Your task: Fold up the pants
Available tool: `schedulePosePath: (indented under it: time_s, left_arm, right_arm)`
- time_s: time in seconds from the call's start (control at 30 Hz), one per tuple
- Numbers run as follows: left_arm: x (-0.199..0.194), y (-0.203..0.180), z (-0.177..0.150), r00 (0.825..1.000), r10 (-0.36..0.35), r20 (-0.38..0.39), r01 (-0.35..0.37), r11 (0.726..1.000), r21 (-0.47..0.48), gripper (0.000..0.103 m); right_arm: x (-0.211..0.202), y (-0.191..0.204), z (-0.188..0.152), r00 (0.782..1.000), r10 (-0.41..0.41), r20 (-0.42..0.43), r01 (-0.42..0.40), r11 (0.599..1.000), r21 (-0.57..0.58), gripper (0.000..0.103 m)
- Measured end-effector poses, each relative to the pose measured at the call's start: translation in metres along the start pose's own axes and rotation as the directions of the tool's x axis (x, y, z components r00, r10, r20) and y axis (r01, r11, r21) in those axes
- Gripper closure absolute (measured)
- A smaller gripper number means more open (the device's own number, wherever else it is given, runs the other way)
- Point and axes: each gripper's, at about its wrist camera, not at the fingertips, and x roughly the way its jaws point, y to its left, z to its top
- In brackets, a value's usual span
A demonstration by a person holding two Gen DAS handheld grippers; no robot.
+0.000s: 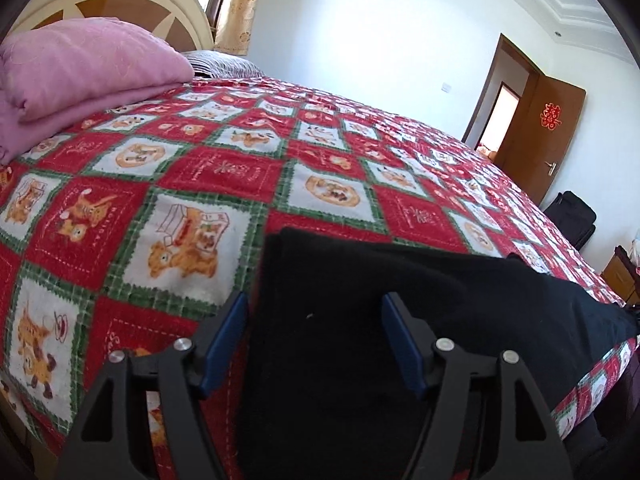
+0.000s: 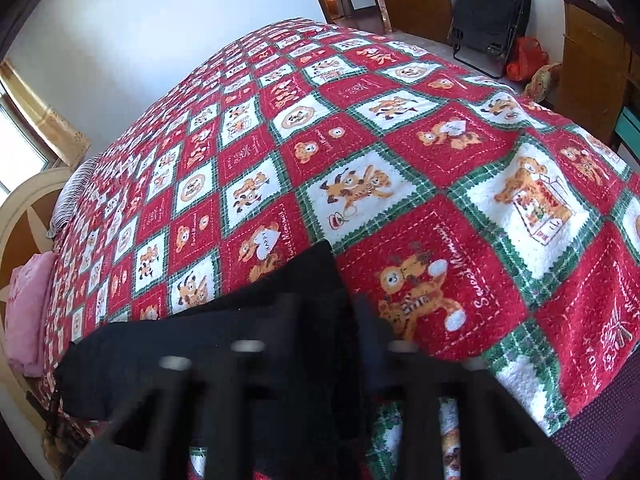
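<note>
Along the near edge of the bed lie the black pants (image 1: pixel 400 320), a long dark band on the red, white and green checked blanket (image 1: pixel 224 168), their long axis running sideways along that edge rather than up toward the headboard (image 1: pixel 120 4). From the left wrist view one squared end sits just ahead of the left gripper (image 1: pixel 314 344), whose blue-padded jaws stand wide with the cloth lying between and under them but not pinched; the rest of the pants stretches away to the right. From the right wrist view the other end, a corner (image 2: pixel 320 264) pointing up the bed, lies directly ahead of the right gripper (image 2: pixel 324 320), which is blurred; its jaws look drawn in narrow around that end, though whether the pads truly press on the cloth I cannot tell. Each hand thus sits at its own end, so I judge the next fold would carry one end along the long axis toward the other. A pink folded quilt (image 1: pixel 80 68) lies well apart, by the headboard.
</note>
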Motion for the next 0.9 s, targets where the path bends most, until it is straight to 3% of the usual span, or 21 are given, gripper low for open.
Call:
schedulePosePath:
  time_s: [0.2, 0.5, 0.83, 0.87, 0.9]
  left_arm:
    - [0.003, -0.003, 0.0, 1.0, 0.014, 0.005, -0.014, 1.0, 0.012, 0.031]
    - [0.006, -0.004, -0.002, 0.999, 0.028, 0.018, -0.029, 0.999, 0.037, 0.03]
    - [0.005, -0.005, -0.002, 0.999, 0.026, 0.025, -0.027, 0.999, 0.042, 0.029]
    - [0.005, -0.005, -0.002, 0.999, 0.026, 0.026, -0.027, 0.999, 0.041, 0.029]
    - [0.005, -0.005, -0.002, 0.999, 0.026, 0.024, -0.027, 0.999, 0.039, 0.029]
  right_arm:
    - [-0.014, 0.022, 0.004, 0.998, -0.007, 0.068, 0.013, 0.996, -0.084, 0.091]
    - [-0.011, 0.049, 0.029, 0.98, -0.105, 0.17, 0.139, 0.97, -0.199, 0.091]
    - [0.029, 0.019, 0.024, 0.985, -0.148, 0.087, 0.16, 0.974, -0.159, 0.09]
    - [0.027, 0.017, 0.022, 0.985, -0.147, 0.088, 0.16, 0.975, -0.154, 0.083]
    - [0.023, 0.016, 0.021, 0.983, -0.153, 0.099, 0.167, 0.975, -0.146, 0.068]
